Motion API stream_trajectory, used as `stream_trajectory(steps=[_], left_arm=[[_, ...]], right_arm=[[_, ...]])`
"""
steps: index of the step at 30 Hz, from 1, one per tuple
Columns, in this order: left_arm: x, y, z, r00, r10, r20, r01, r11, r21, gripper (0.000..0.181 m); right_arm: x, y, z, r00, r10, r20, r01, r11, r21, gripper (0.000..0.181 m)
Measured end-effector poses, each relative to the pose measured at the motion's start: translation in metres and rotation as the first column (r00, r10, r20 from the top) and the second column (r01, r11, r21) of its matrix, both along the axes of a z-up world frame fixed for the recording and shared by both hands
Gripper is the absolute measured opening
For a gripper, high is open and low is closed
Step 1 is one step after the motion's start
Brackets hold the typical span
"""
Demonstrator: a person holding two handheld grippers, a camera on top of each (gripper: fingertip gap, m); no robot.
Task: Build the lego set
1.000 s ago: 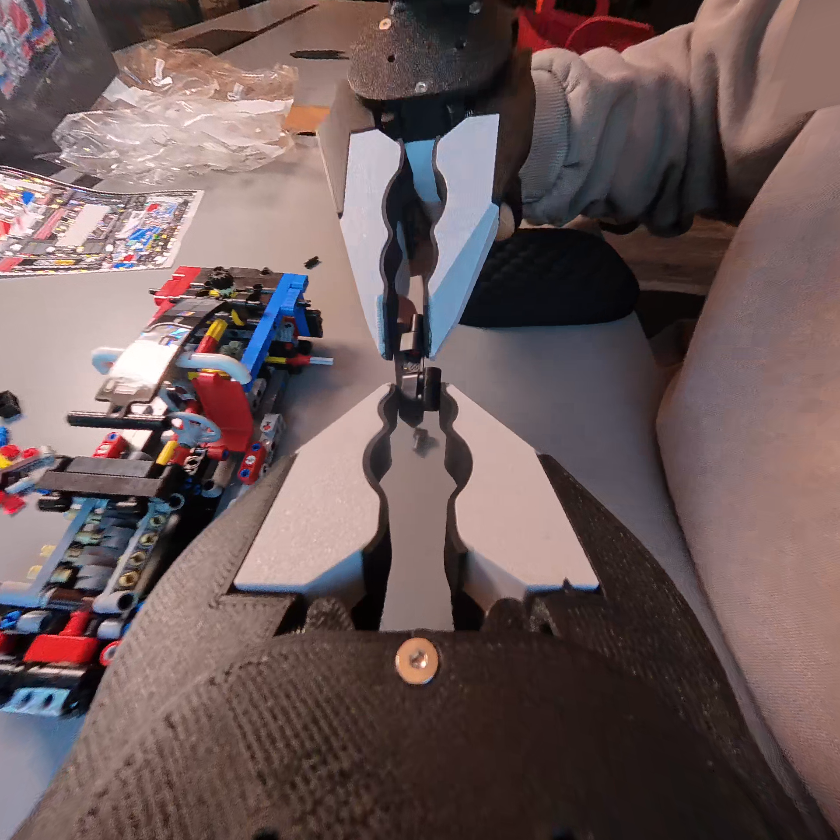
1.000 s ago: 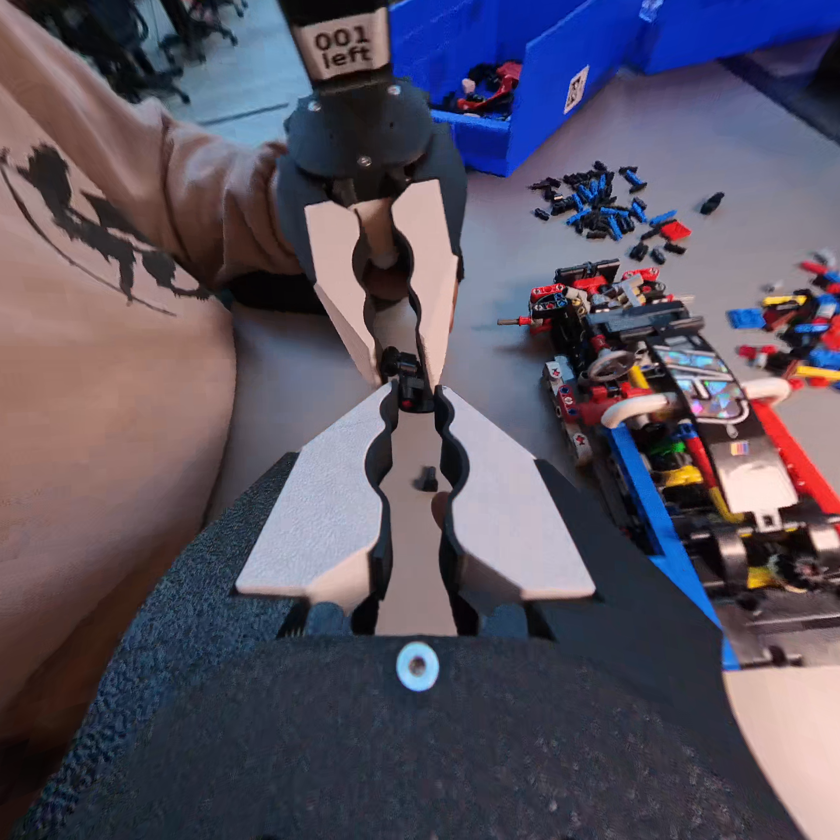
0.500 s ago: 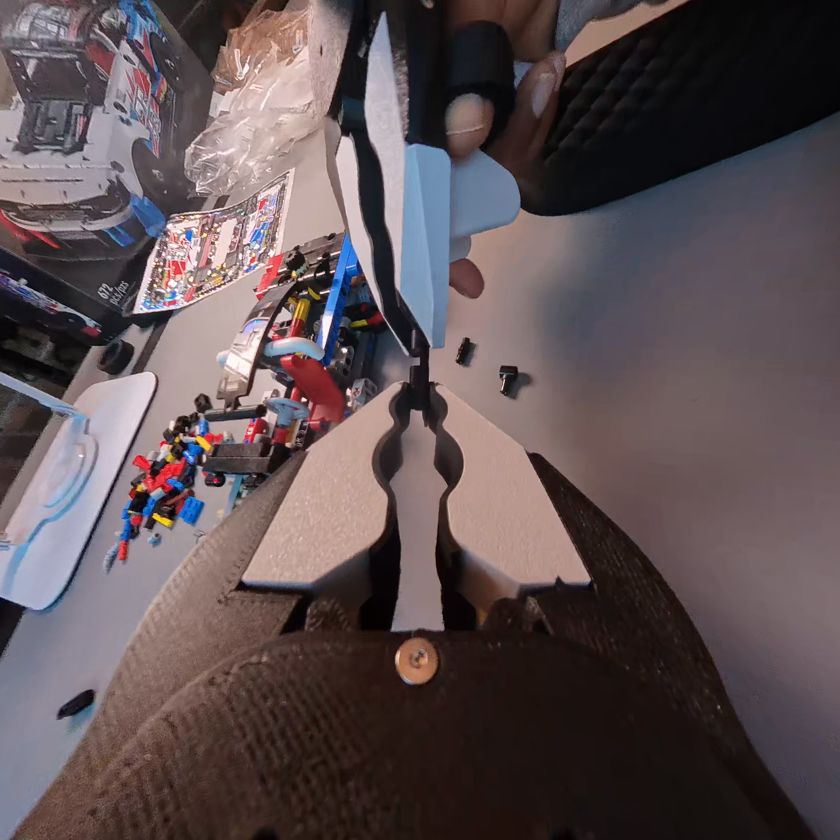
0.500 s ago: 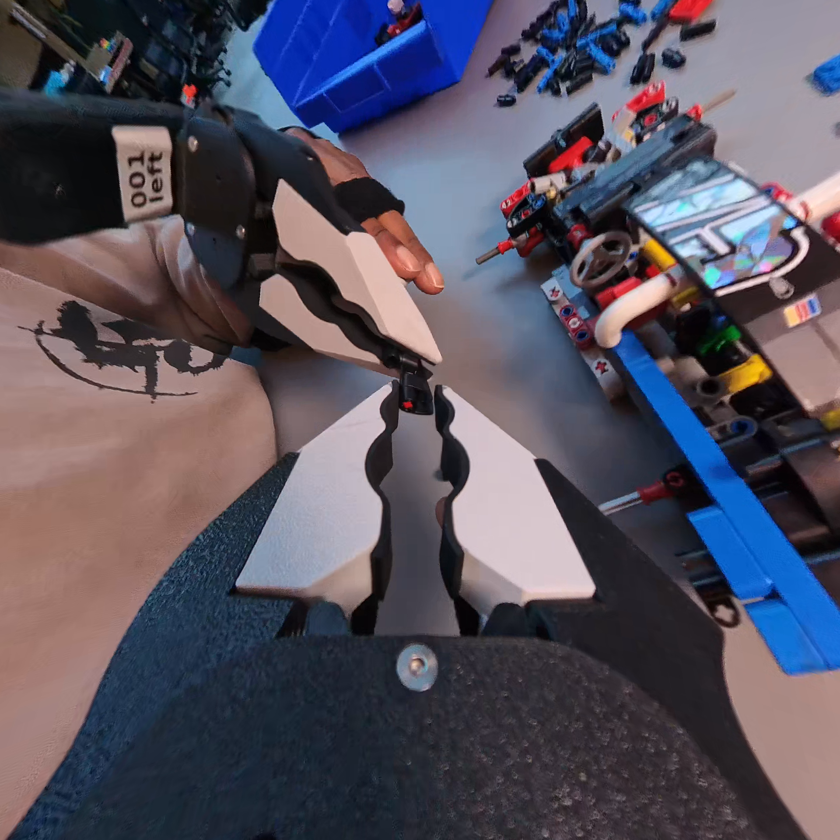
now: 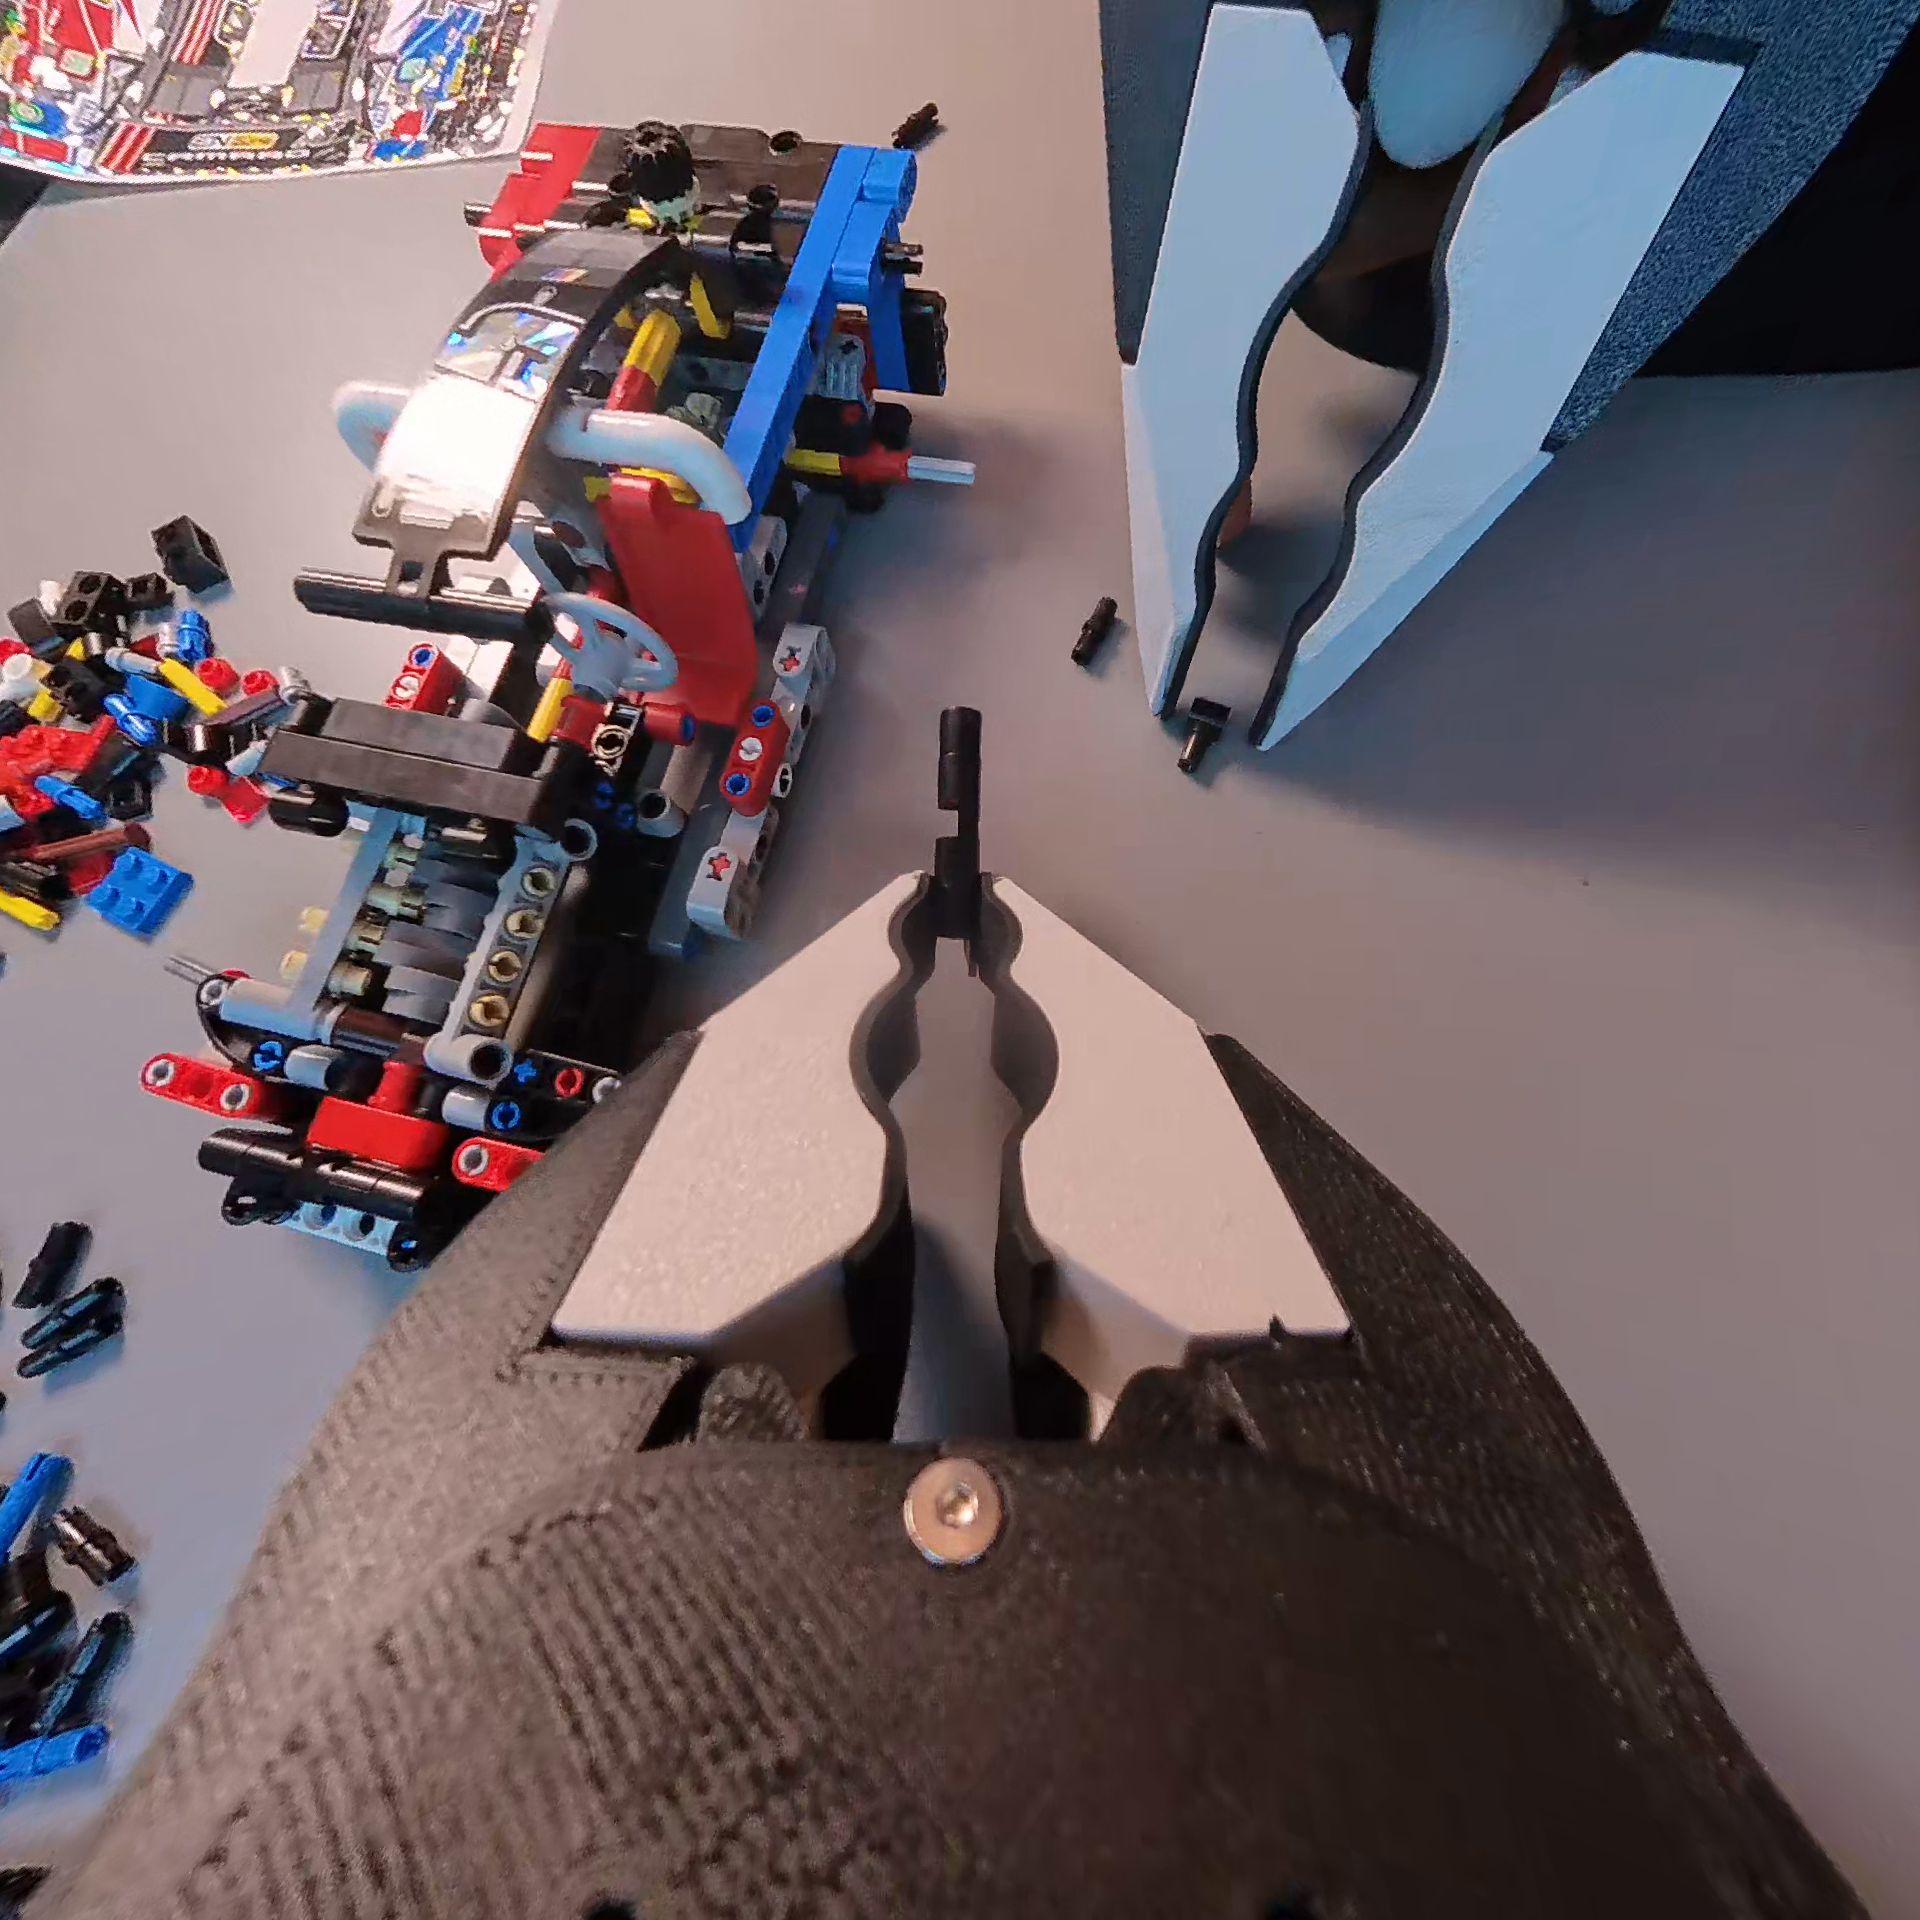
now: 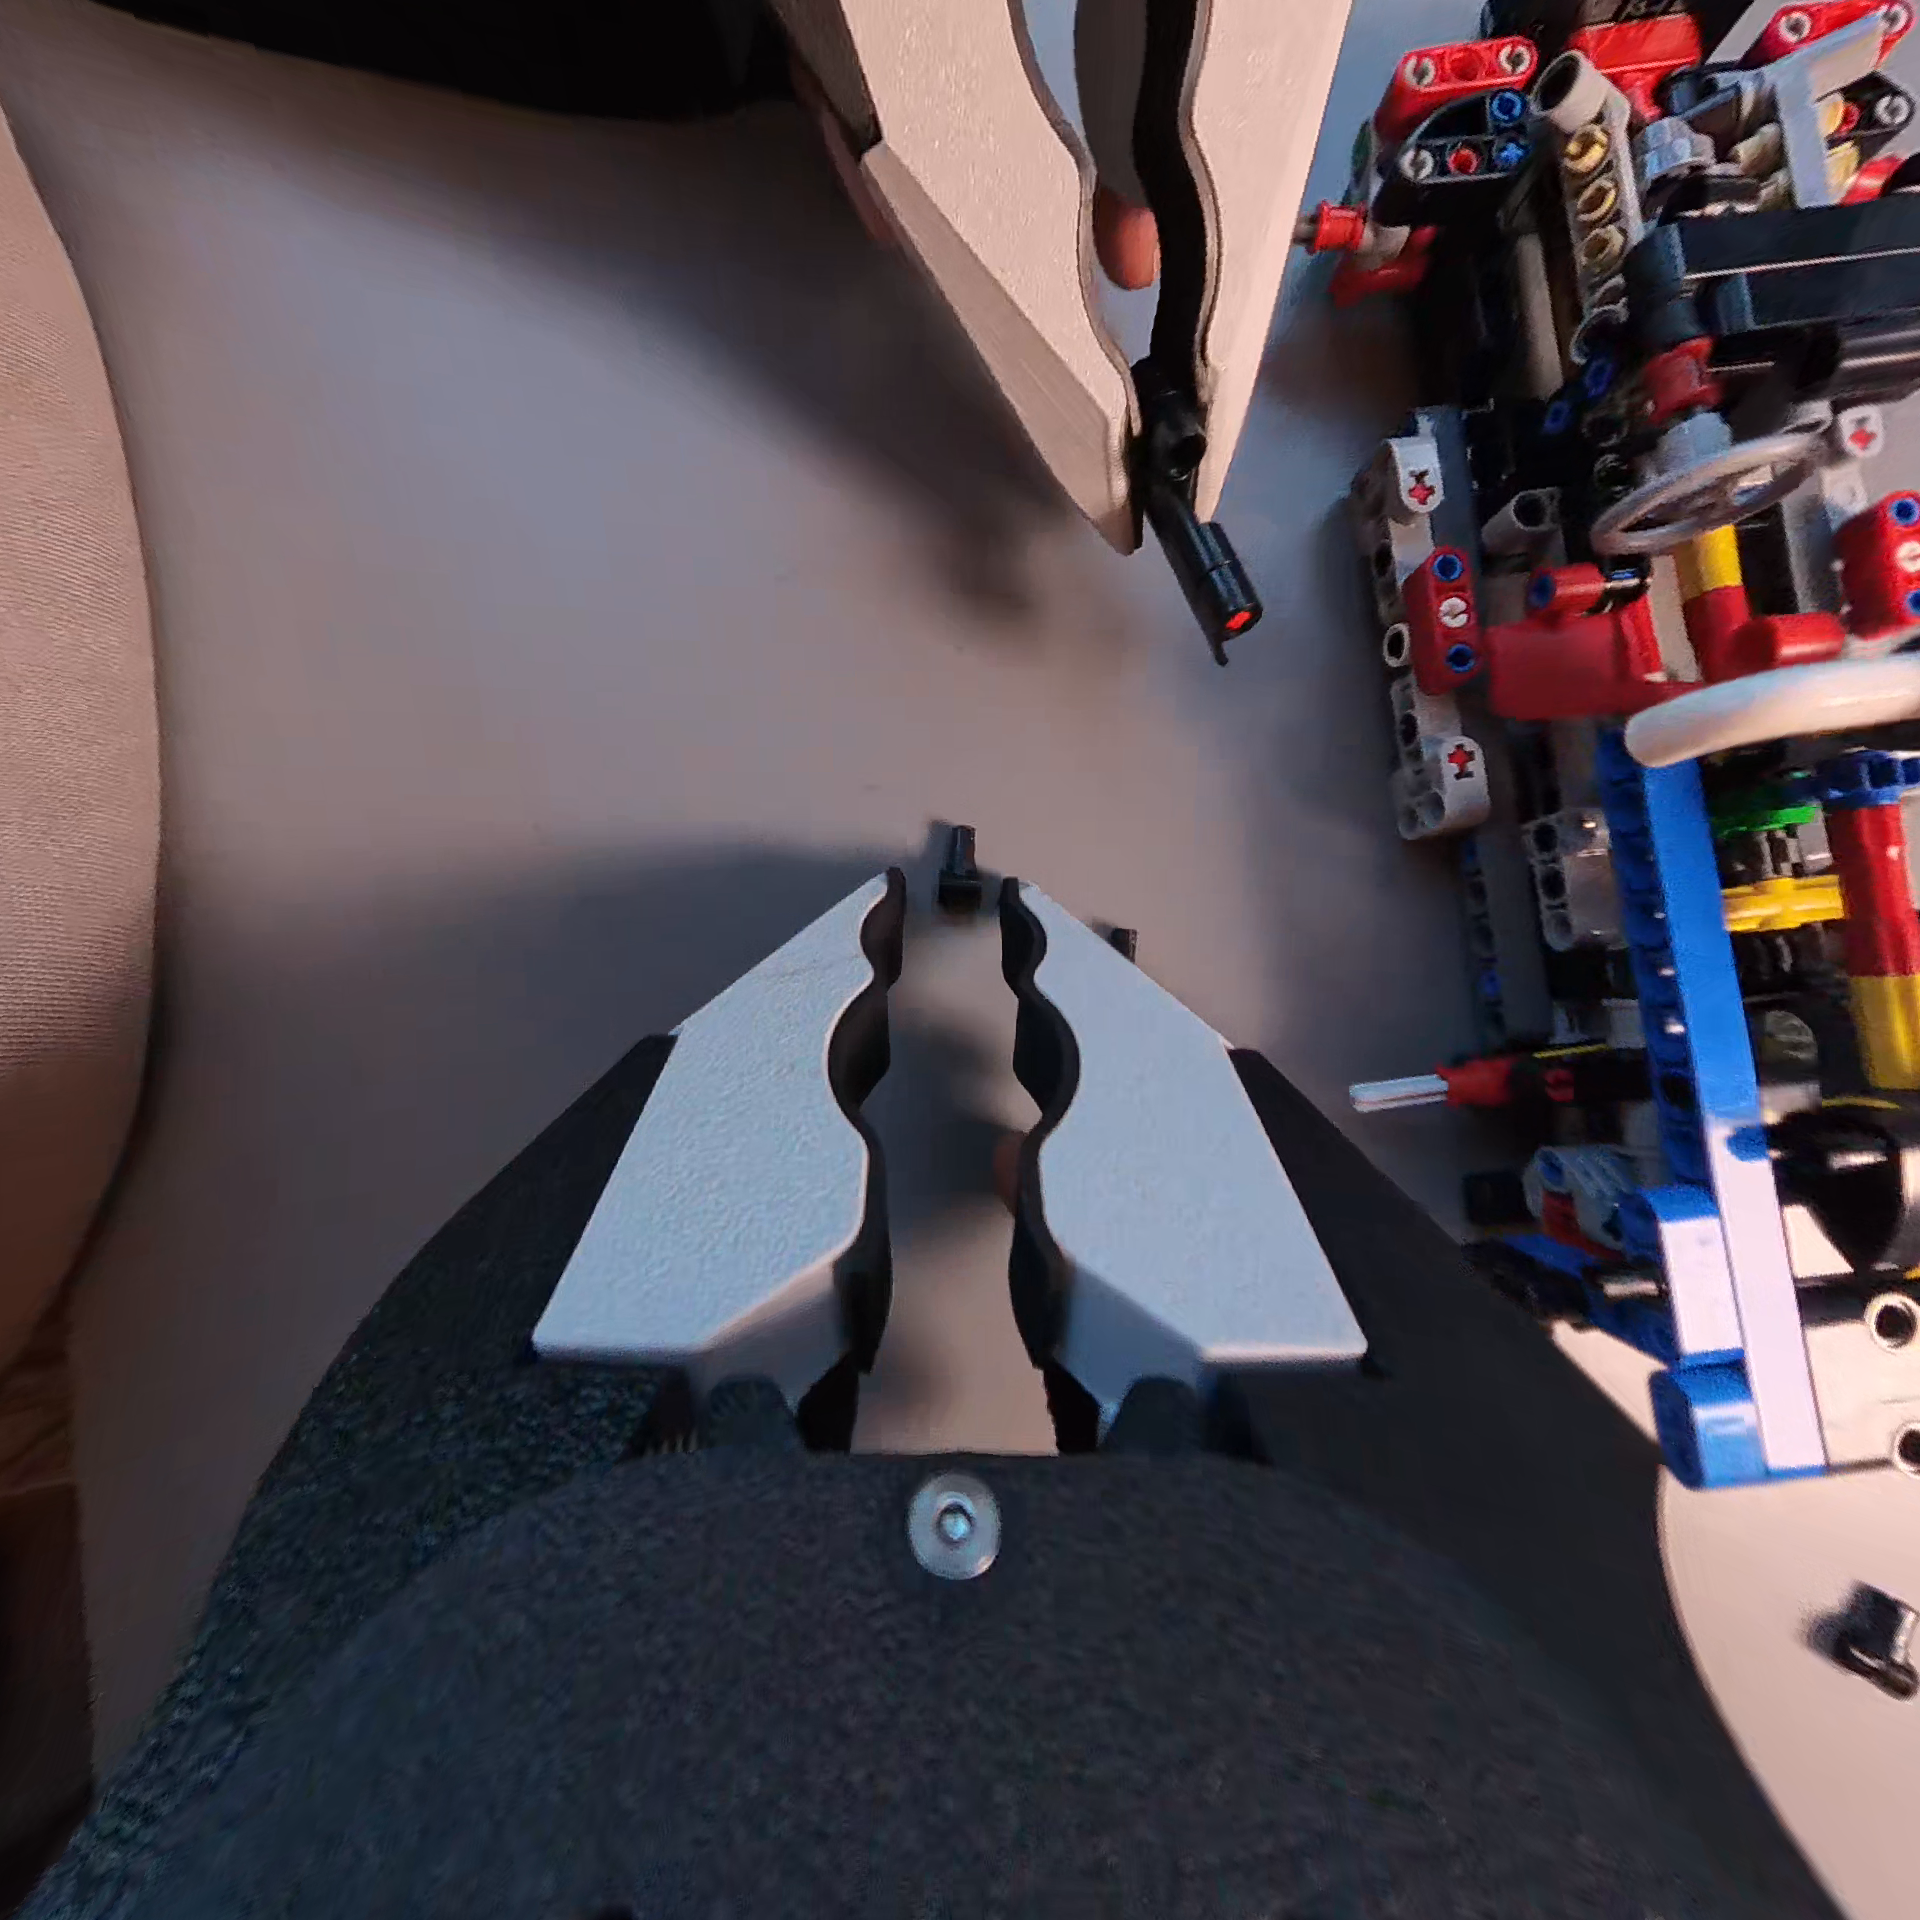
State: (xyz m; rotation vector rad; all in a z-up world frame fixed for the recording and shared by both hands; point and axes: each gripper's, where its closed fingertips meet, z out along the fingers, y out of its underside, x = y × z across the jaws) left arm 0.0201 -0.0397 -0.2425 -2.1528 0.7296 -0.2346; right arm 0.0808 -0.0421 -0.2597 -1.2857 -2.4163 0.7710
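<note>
The part-built lego car (image 5: 582, 644), in blue, red and black, lies on the grey table left of my left gripper (image 5: 956, 883). It also shows in the right wrist view (image 6: 1683, 623). The left gripper is shut on a slim black connector piece (image 5: 958, 769) that sticks out past its tips; the piece's end shows red in the right wrist view (image 6: 1210, 561). My right gripper (image 6: 951, 885) is open and low over the table. A small black pin (image 6: 956, 878) lies between its tips, untouched. The left wrist view shows this gripper (image 5: 1214, 727) and the pin (image 5: 1203, 727).
A second black pin (image 5: 1093, 629) lies just left of the right gripper. Loose bricks (image 5: 94, 717) and black and blue pins (image 5: 62, 1320) lie left of the car. A printed sheet (image 5: 260, 83) is at the far left. A person's beige garment (image 6: 62, 727) borders the table. My hands' fingertips stand some 7 cm from each other.
The two grippers have come apart. The right gripper has opened and dropped to the table around a loose black pin. The left gripper keeps the black piece and has tilted towards the table.
</note>
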Motion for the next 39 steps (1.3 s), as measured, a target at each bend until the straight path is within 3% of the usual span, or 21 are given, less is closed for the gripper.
stream_trajectory(steps=[2,5,8,10,13,17,24,35,39], left_arm=[[0.002,-0.002,-0.001,1.0,-0.012,0.009,0.012,1.0,-0.016,0.005],[0.005,-0.006,-0.002,0.999,-0.027,0.041,0.029,0.998,-0.047,0.005],[0.013,-0.011,-0.001,0.993,-0.052,0.106,0.062,0.994,-0.089,0.005],[0.017,-0.011,0.0,0.99,-0.06,0.13,0.074,0.992,-0.106,0.005],[0.023,-0.013,-0.002,0.99,-0.087,0.109,0.099,0.989,-0.112,0.005],[0.027,-0.016,-0.005,0.992,-0.107,0.067,0.113,0.988,-0.109,0.005],[0.028,-0.019,-0.007,0.989,-0.129,0.066,0.136,0.984,-0.115,0.005],[0.028,-0.018,-0.016,0.987,-0.132,-0.089,0.119,0.983,-0.137,0.005],[0.031,-0.019,-0.017,0.989,-0.124,-0.077,0.11,0.981,-0.163,0.005]], right_arm=[[-0.003,-0.001,0.0,1.0,0.005,-0.004,-0.005,1.0,0.012,0.006],[-0.005,0.001,0.003,0.999,0.018,-0.027,-0.017,0.999,0.028,0.006],[-0.016,0.0,0.04,0.978,0.082,-0.189,-0.073,0.996,0.053,0.005],[-0.023,0.004,0.055,0.967,0.137,-0.214,-0.107,0.983,0.149,0.005],[-0.03,0.0,0.045,0.97,0.203,-0.133,-0.177,0.967,0.186,0.006],[-0.037,-0.012,0.035,0.968,0.235,-0.083,-0.225,0.968,0.114,0.005],[-0.036,-0.016,0.033,0.967,0.24,-0.083,-0.235,0.97,0.063,0.005],[-0.036,-0.019,0.026,0.98,0.199,-0.01,-0.198,0.976,0.096,0.004],[-0.034,-0.019,0.027,0.983,0.182,0.011,-0.182,0.979,0.087,0.004]])
